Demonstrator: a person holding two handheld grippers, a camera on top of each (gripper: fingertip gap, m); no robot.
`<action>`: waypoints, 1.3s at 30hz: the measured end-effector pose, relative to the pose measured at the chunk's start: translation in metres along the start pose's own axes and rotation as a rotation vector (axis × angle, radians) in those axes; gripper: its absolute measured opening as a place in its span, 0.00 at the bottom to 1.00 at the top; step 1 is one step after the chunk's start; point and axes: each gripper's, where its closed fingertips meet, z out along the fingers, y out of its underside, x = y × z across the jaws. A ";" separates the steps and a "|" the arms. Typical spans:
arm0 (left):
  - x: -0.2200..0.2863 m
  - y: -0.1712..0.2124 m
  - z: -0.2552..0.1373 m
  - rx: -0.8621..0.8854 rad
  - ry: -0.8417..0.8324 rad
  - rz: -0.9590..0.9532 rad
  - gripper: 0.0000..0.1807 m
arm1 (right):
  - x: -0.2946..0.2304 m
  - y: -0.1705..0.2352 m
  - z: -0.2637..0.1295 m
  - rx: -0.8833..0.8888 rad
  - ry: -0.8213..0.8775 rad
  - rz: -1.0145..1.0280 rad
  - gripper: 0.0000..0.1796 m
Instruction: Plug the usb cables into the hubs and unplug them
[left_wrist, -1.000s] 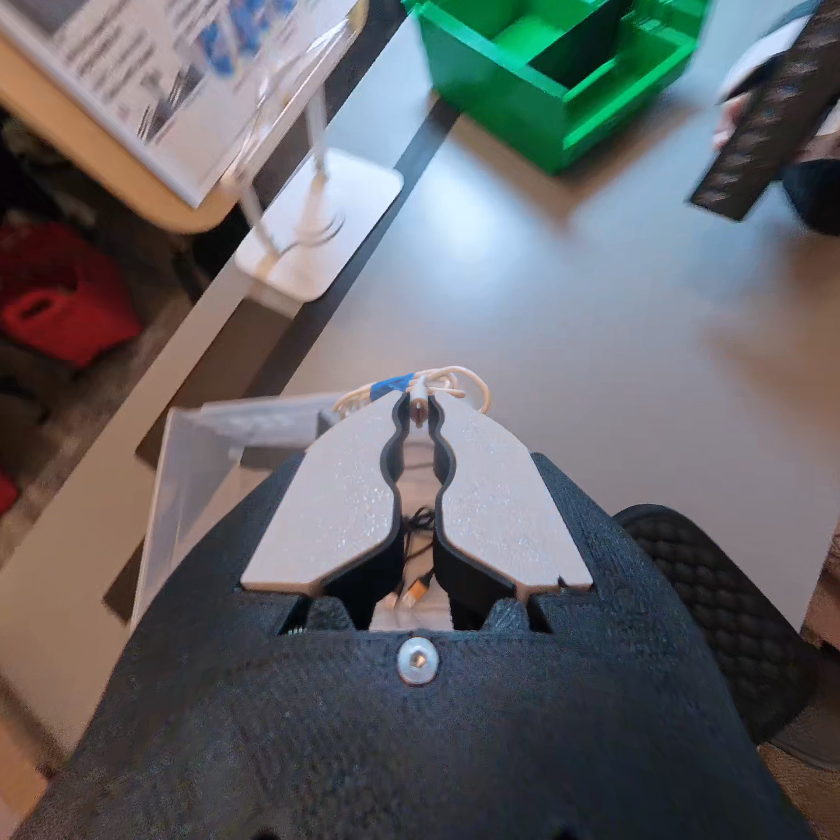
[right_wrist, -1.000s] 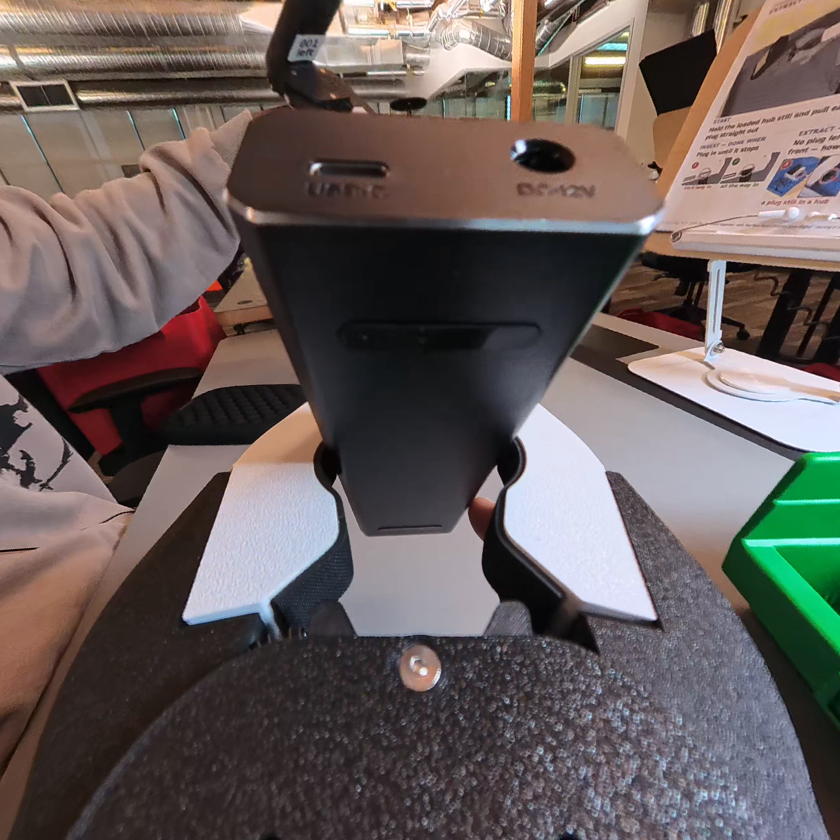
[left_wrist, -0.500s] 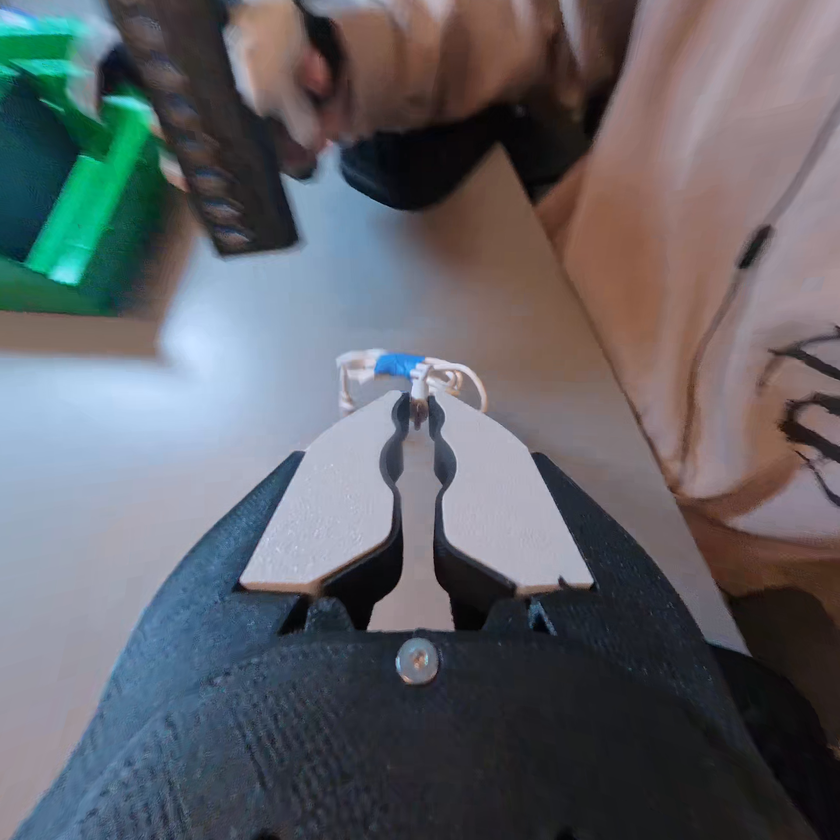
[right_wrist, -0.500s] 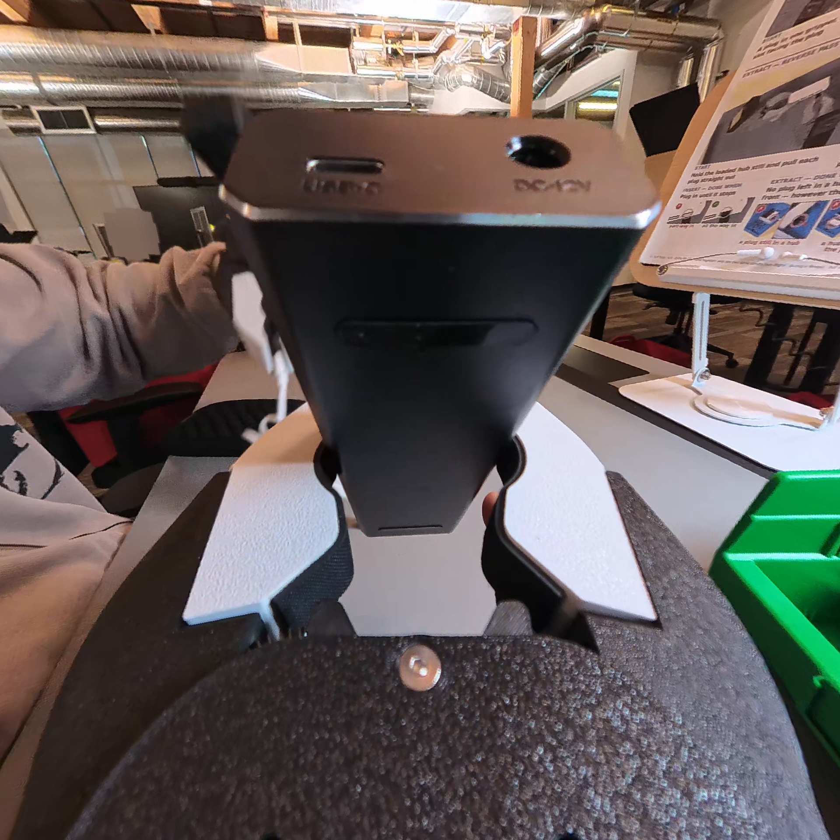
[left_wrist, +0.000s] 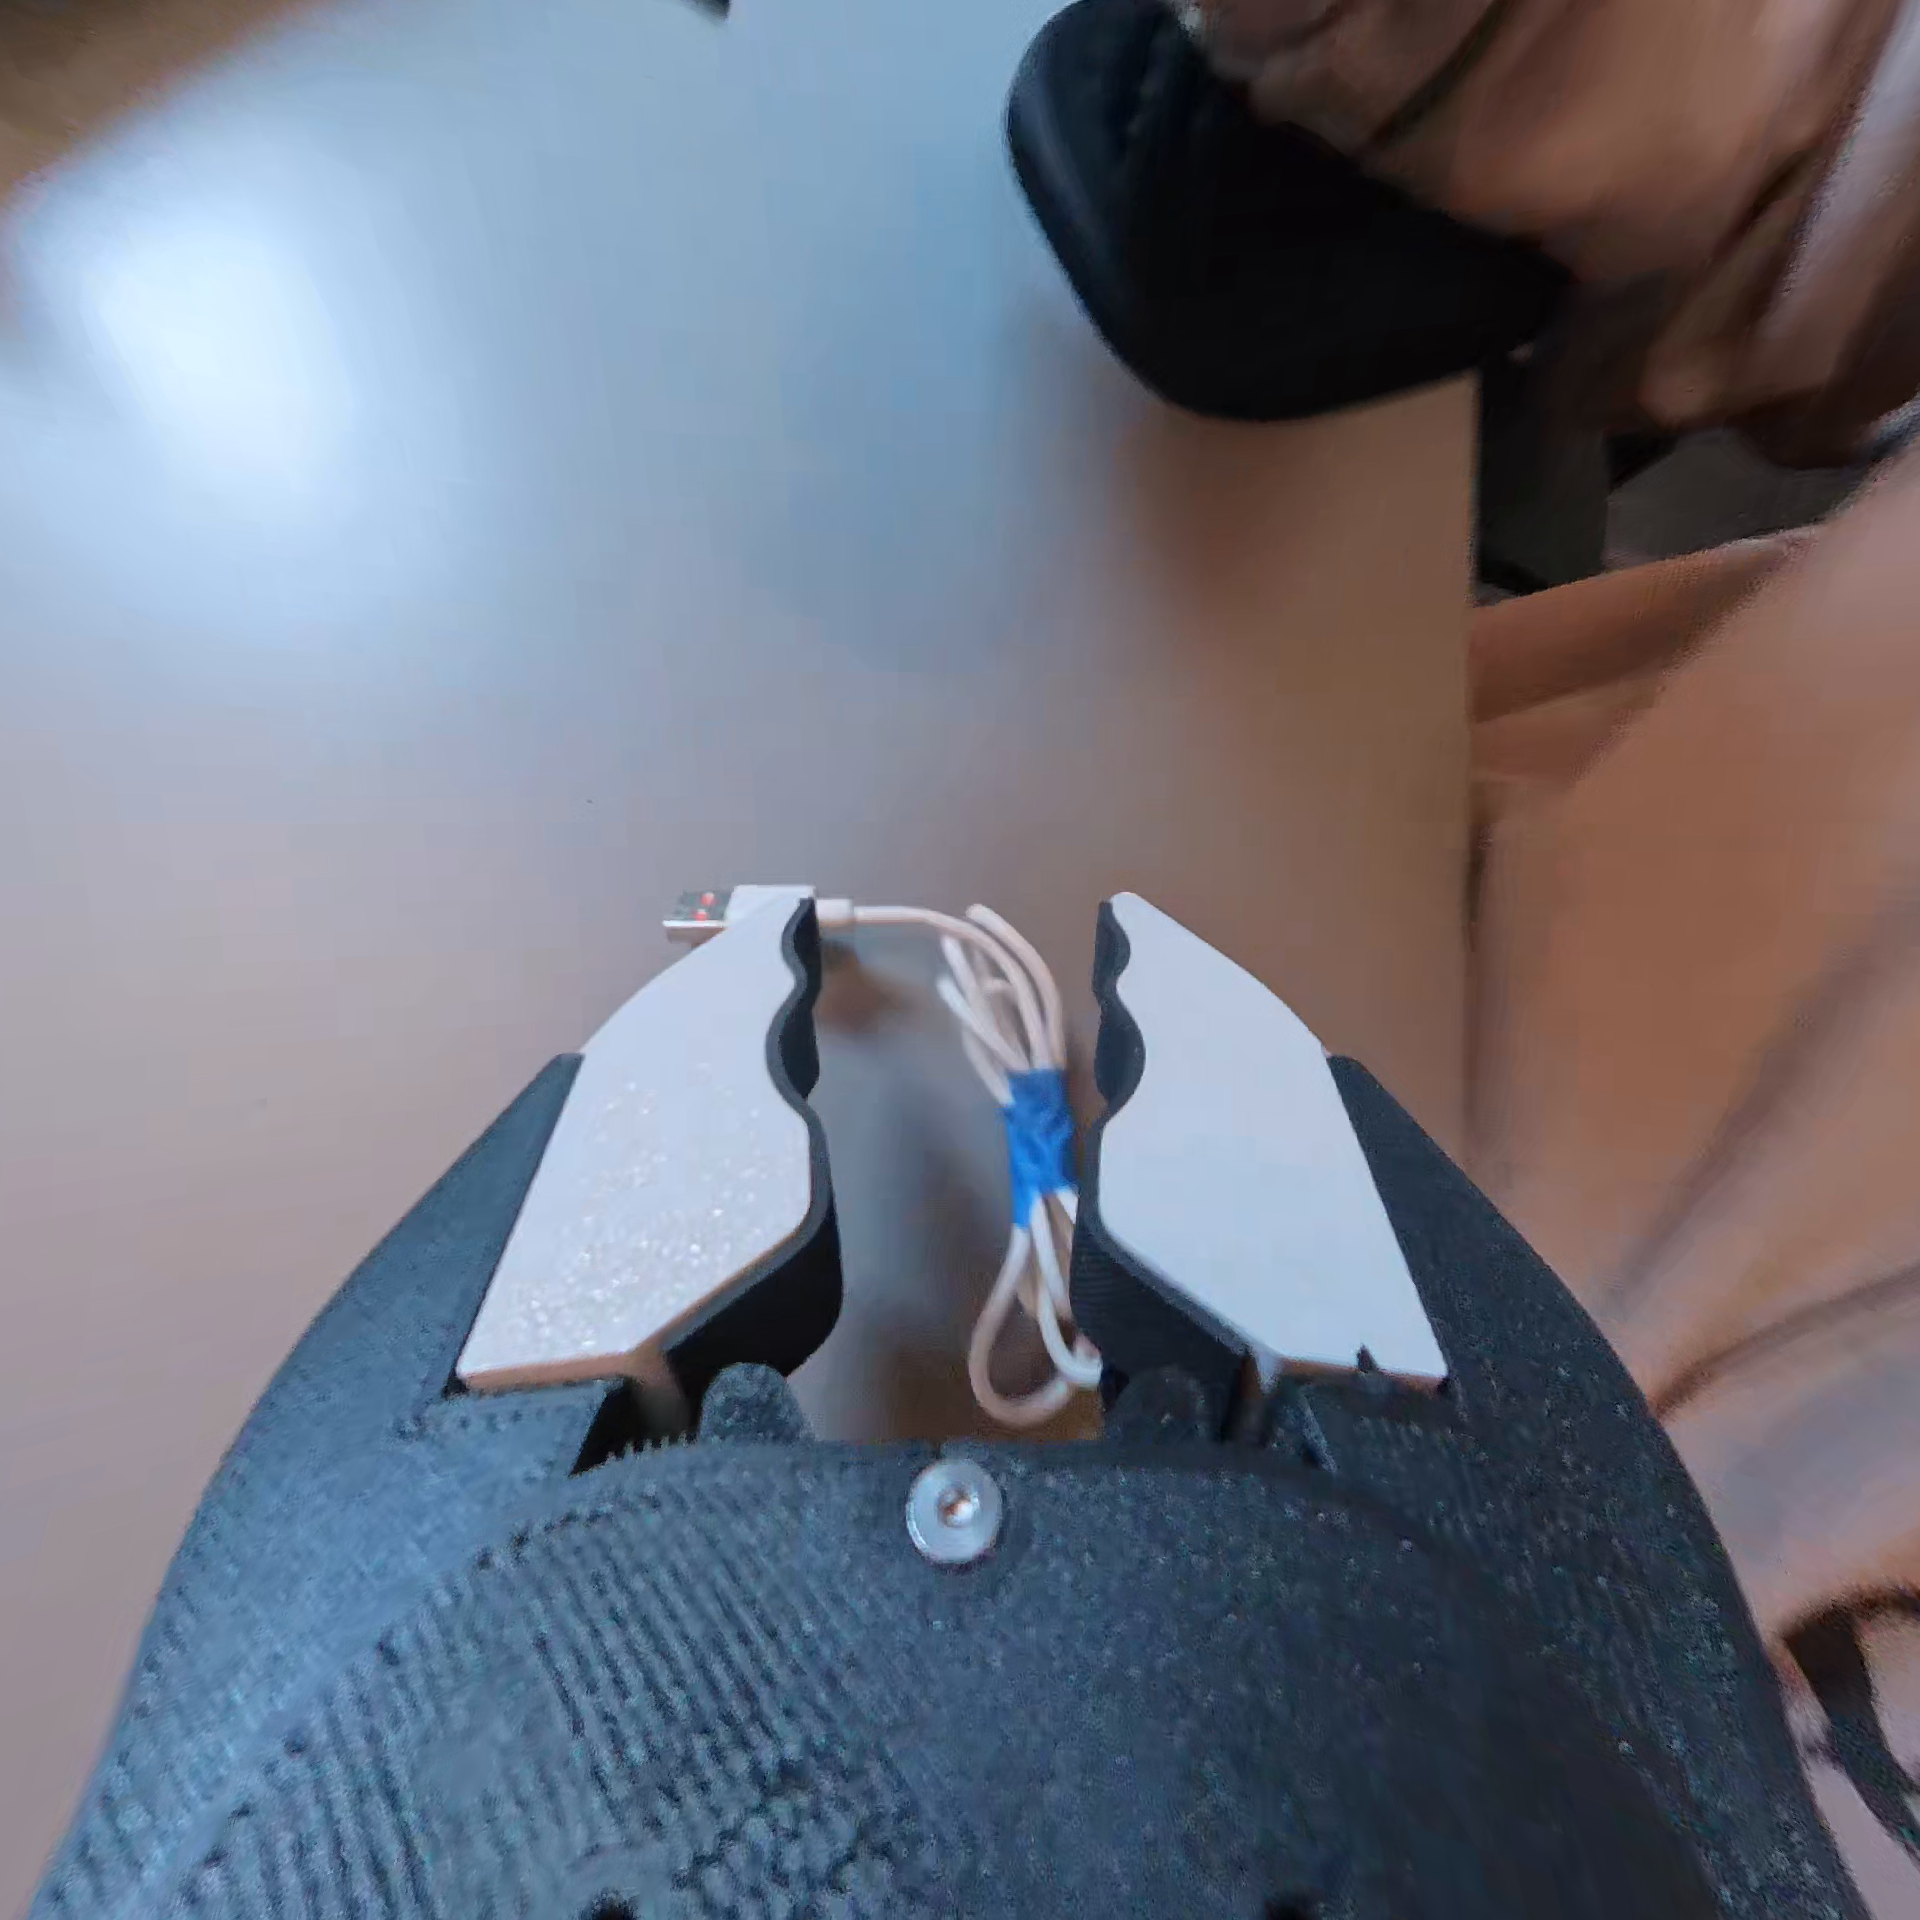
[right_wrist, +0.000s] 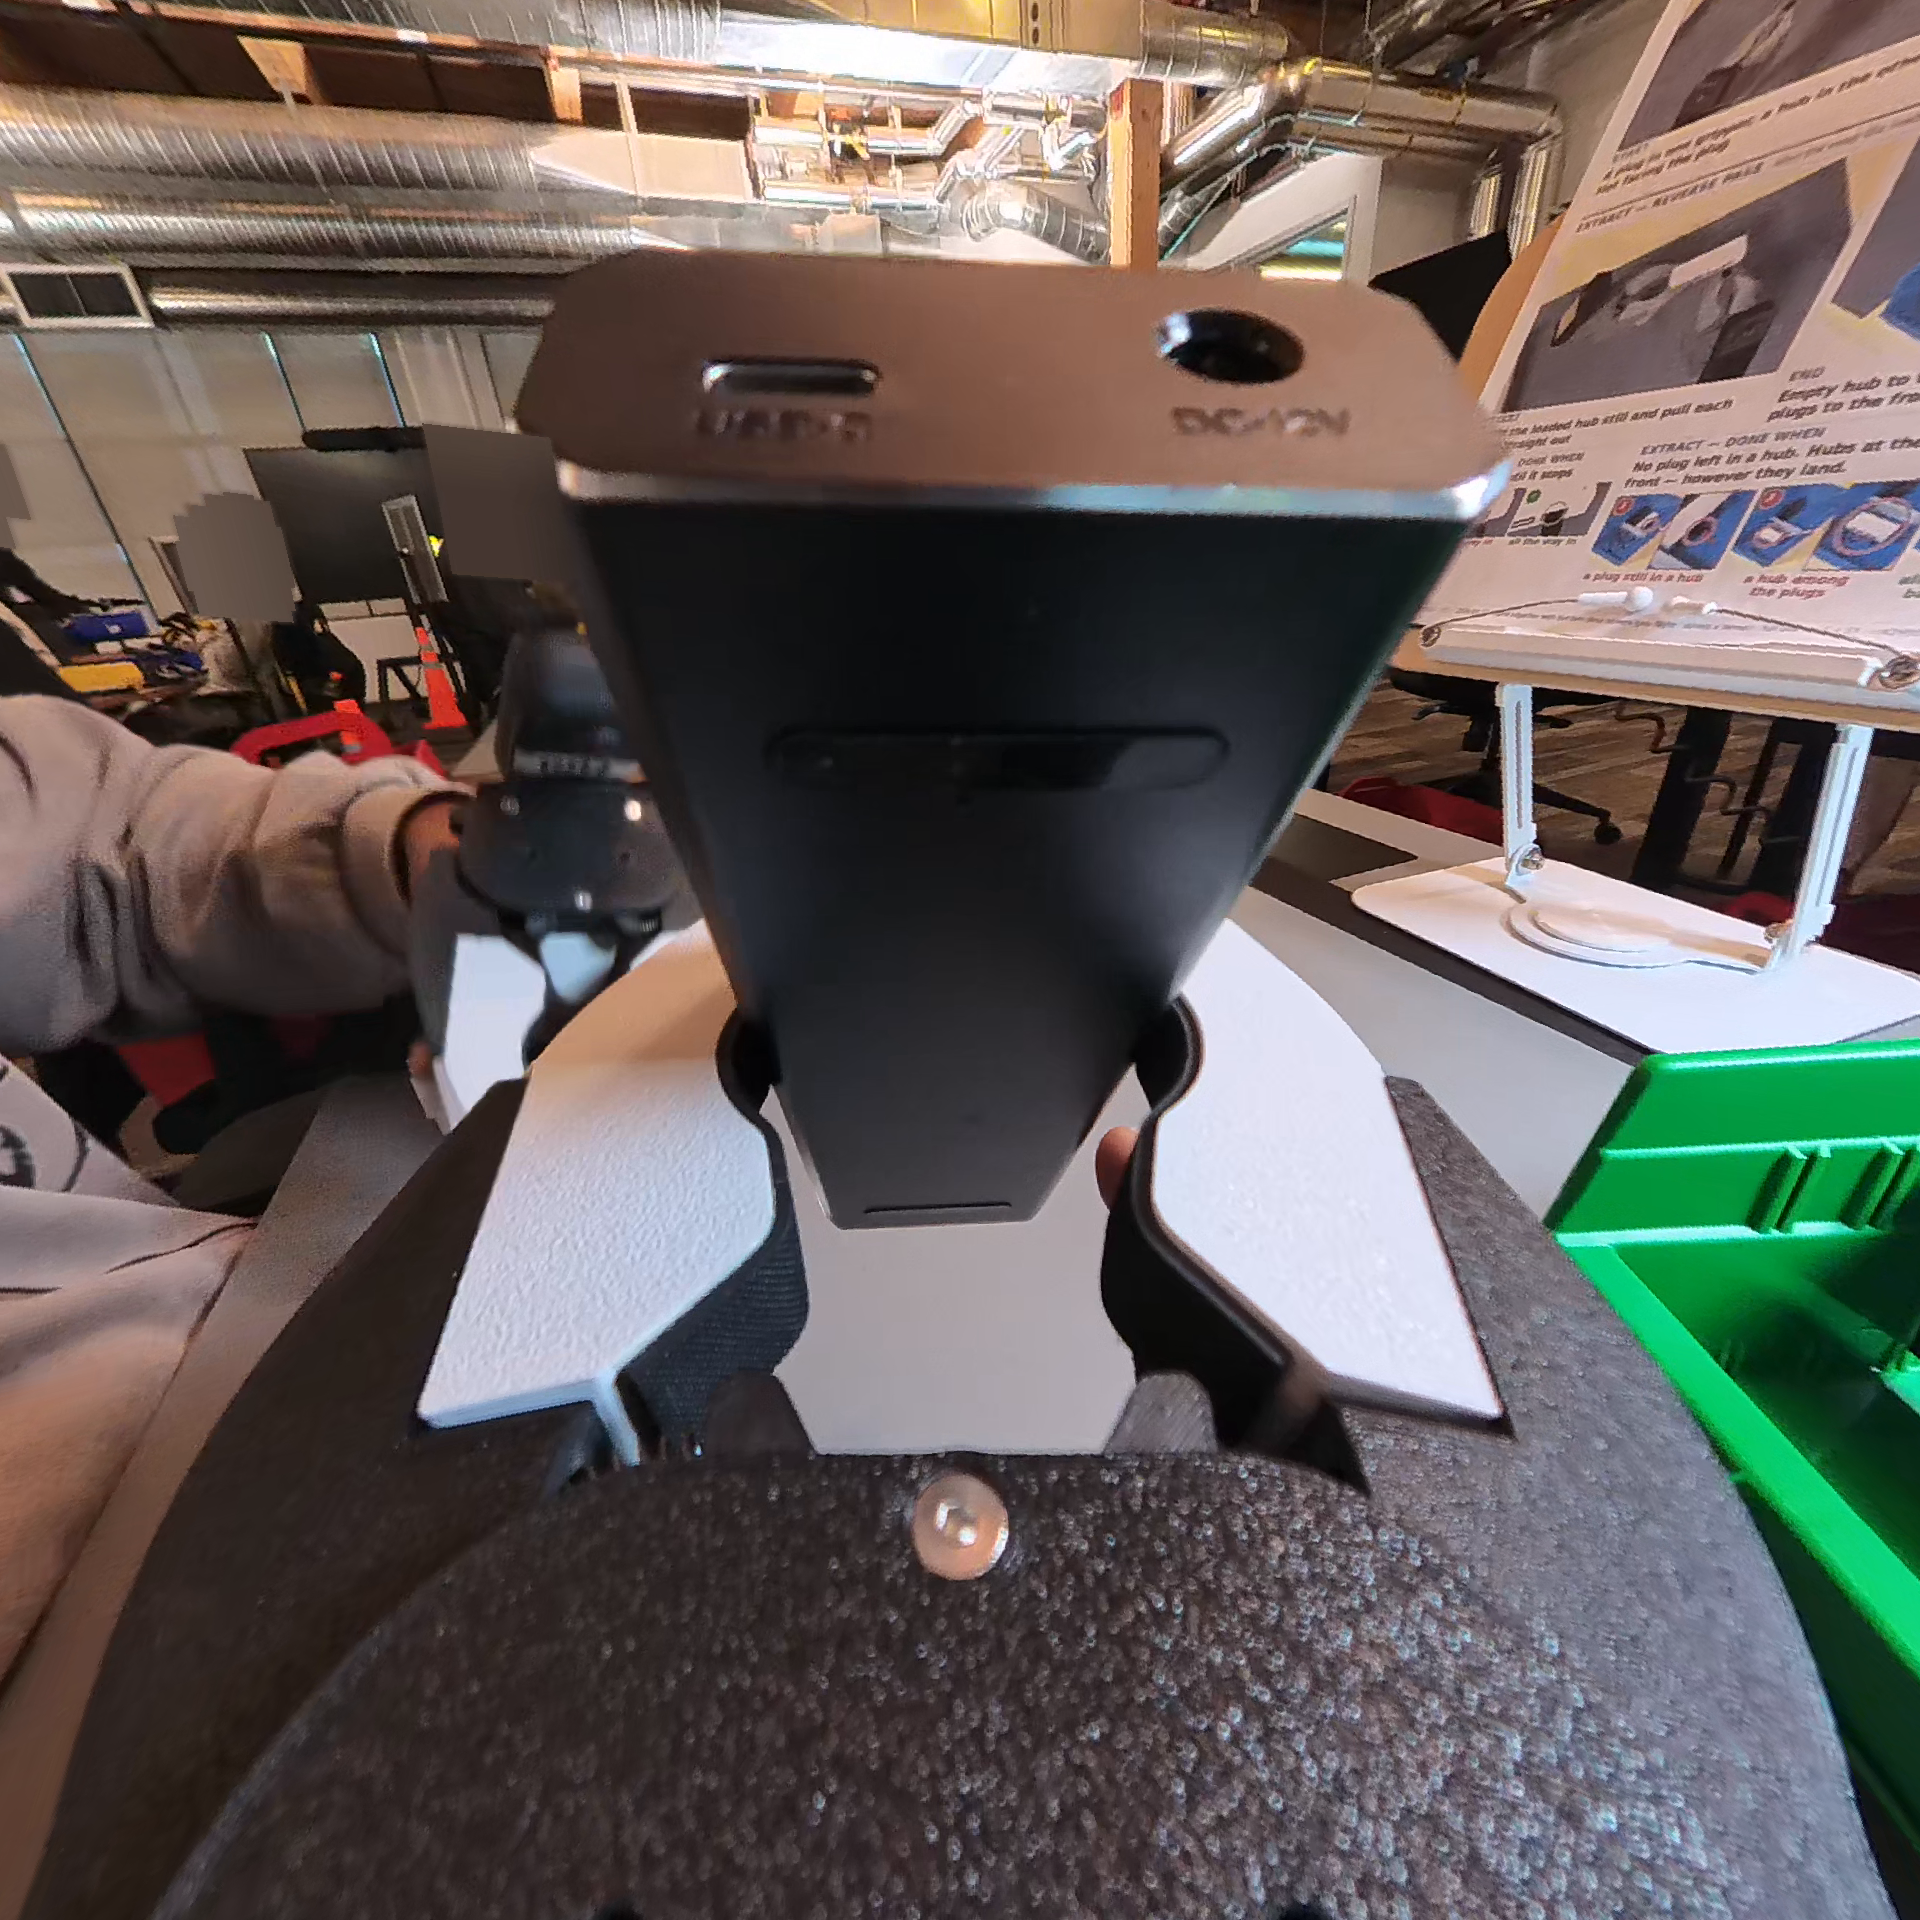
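- L wrist view, bottom of frame: left gripper (left_wrist: 954, 914) over the table (left_wrist: 364, 623), jaws apart with a wide gap and nothing pinched.
- In that gap, centre of frame: white usb cable (left_wrist: 1023, 1049), coiled and bound with blue tape (left_wrist: 1034, 1138), lying on the table. The loop end sits low near the gripper body; the bundle runs close along the right finger (left_wrist: 1236, 1164) – touching or not, can't tell.
- Its usb plug (left_wrist: 698, 912) sticks out leftward past the tip of the left finger (left_wrist: 665, 1164), partly hidden behind it.
- Upper right of that frame: dark chair part (left_wrist: 1247, 239), then the person's beige clothing (left_wrist: 1714, 935), blurred.
- R wrist view, bottom centre: right gripper (right_wrist: 954, 1070) clamped on the narrow end of a dark hub (right_wrist: 977, 748) – the hub rises toward the top of frame, its end face w/ 2 ports uppermost.
- A fingertip (right_wrist: 1117, 1148) shows just right of the hub's lower end.
- Right edge: green bin (right_wrist: 1766, 1299) on the table.
- Mid left: the left gripper seen from farther off, held by a grey sleeve (right_wrist: 208, 883).
- Upper right, farther back: instruction board (right_wrist: 1714, 364) on a white stand (right_wrist: 1621, 914).
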 end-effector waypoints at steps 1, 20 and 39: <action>-0.005 0.001 0.010 -0.018 -0.034 -0.008 0.31 | 0.001 -0.001 -0.001 0.003 0.005 0.001 0.39; -0.011 0.028 -0.026 -0.201 -0.258 0.058 0.32 | -0.005 -0.005 -0.007 0.040 -0.059 -0.010 0.39; -0.075 0.020 -0.048 -0.188 -0.218 0.258 0.22 | -0.016 0.008 -0.004 0.021 -0.171 0.031 0.39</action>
